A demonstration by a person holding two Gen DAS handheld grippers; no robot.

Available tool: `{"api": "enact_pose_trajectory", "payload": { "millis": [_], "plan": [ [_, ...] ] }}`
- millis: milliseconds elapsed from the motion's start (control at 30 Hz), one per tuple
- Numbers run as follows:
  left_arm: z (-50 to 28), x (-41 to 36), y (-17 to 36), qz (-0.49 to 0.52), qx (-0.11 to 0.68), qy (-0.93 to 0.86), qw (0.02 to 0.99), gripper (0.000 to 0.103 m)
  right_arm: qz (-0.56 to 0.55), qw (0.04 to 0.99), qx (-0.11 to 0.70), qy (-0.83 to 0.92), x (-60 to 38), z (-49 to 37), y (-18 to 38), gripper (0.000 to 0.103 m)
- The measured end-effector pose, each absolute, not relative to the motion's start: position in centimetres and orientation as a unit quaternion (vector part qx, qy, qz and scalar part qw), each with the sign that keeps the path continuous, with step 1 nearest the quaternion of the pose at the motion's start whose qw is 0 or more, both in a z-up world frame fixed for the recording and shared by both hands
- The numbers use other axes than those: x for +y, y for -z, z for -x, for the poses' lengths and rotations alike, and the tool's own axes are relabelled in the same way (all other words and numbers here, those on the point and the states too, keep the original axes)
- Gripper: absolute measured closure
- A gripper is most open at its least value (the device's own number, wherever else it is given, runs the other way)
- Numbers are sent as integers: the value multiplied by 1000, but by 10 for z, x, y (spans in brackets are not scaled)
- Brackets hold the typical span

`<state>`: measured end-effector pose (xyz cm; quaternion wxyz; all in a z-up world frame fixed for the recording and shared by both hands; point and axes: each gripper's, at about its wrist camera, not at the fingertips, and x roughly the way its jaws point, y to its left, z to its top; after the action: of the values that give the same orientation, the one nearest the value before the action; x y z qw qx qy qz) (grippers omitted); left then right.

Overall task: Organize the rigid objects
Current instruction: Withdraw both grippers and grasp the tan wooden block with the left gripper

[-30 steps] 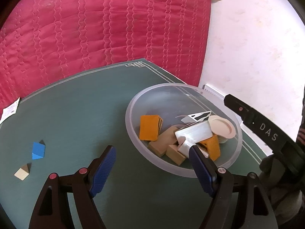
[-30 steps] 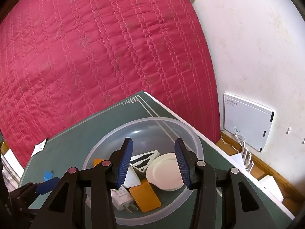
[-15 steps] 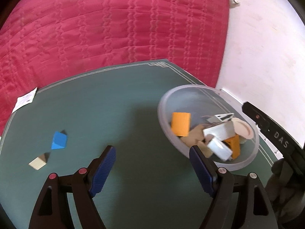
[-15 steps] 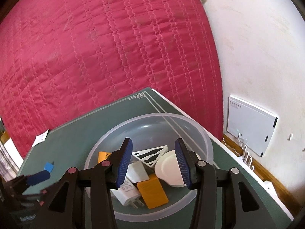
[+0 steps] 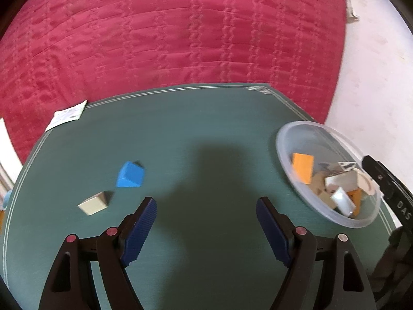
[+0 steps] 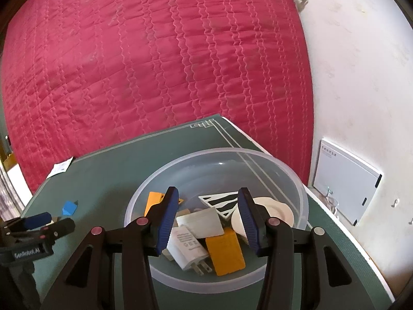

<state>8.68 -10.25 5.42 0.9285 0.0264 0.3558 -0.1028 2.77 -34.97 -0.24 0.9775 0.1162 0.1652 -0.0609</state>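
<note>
I'm over the green table, with the clear bowl of sorted pieces off to my right, where my right gripper hangs over it, jaws apart and empty. My left gripper, also spread wide and empty, is nearer the two strays: the blue wedge and the beige block lie ahead and to its left, close together.

1 bowl, 2 loose blocks

Bare mat between blue block and bowl.
</note>
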Motion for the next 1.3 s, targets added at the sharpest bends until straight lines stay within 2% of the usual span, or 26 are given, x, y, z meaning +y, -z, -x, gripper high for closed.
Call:
{"api": "enact_pose_trajectory", "payload": {
  "millis": [767, 1033, 1233, 1300],
  "plan": [
    [-117, 0, -34, 27, 381, -57, 922, 22, -101, 980, 169, 44, -340, -26, 2, 53],
    [-129, 4, -21, 35, 400, -58, 914, 35, -84, 981, 172, 41, -332, -26, 1, 53],
    [-137, 9, -20, 47, 406, -47, 911, 49, -47, 980, 195, -10, -304, -26, 0, 53],
    [-138, 10, -20, 47, 405, -45, 912, 58, -38, 976, 207, -49, -291, -27, -2, 53]
  ]
}}
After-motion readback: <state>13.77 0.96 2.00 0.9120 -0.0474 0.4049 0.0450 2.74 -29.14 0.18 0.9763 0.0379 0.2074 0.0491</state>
